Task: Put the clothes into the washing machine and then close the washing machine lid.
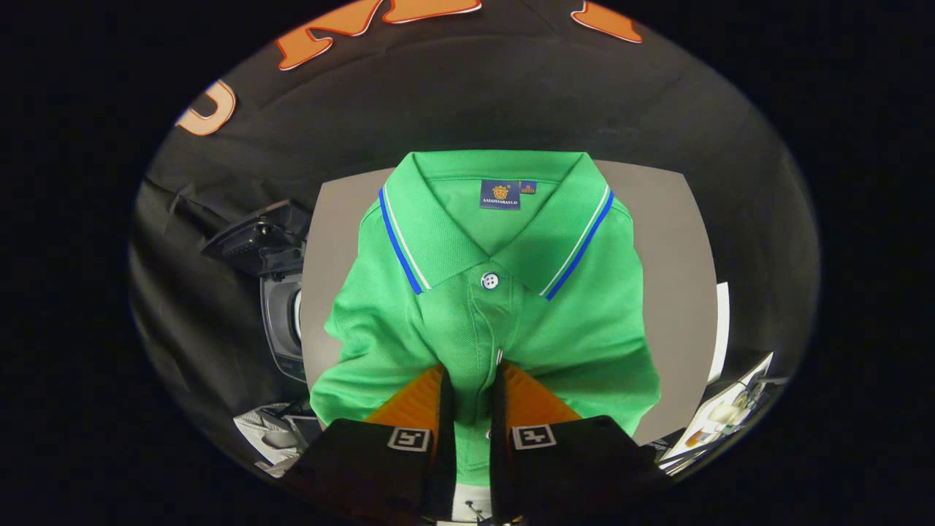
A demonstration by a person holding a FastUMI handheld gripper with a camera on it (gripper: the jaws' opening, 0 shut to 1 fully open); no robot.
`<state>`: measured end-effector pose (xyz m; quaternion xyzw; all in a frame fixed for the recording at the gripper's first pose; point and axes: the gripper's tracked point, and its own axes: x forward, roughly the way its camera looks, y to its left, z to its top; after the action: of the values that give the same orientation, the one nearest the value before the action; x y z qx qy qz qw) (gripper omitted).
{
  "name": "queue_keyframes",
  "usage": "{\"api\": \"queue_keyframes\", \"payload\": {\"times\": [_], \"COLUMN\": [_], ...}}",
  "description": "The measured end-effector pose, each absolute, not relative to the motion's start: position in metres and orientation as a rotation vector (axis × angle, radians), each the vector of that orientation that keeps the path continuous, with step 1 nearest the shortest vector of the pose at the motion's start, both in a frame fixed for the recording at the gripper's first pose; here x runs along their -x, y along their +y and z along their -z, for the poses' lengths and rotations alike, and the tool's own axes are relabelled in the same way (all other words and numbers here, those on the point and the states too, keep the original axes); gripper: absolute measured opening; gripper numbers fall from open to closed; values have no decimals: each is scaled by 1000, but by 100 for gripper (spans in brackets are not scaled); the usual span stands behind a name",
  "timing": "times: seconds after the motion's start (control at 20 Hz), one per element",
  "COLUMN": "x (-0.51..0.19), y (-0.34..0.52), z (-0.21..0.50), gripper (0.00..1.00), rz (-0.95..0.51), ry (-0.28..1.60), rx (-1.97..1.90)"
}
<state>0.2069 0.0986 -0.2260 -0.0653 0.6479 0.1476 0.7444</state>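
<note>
gripper [471,387] fingers pinch green polo shirt [489,292] placket fold between them, likely to lift it; washing machine [281,321] off left.

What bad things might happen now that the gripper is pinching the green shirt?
1. The hand-held gripper is shut on only a narrow fold at the button strip of the green shirt, so the cloth might slip out when lifted.
2. The rest of the shirt spreads wide over the grey table, so it may hang down and drag.
3. The washing machine sits off beside the table, so trailing cloth could catch on its edge on the way over.
</note>
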Motion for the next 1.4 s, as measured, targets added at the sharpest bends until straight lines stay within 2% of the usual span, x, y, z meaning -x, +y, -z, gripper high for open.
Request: {"api": "queue_keyframes", "payload": {"times": [0.1,0.2,0.4,0.6,0.7,1.0,1.4], "x": [-210,-209,-217,-216,-205,-171,-98], "y": [98,98,98,97,100,112,128], "z": [225,226,216,203,187,131,55], "gripper": [9,8,8,8,8,8,8], "rz": [-333,-353,-346,-264,-278,-319,-420], "ry": [1333,1195,749,458,336,120,-3], "rx": [154,122,-26,24,68,-62,-58]}}
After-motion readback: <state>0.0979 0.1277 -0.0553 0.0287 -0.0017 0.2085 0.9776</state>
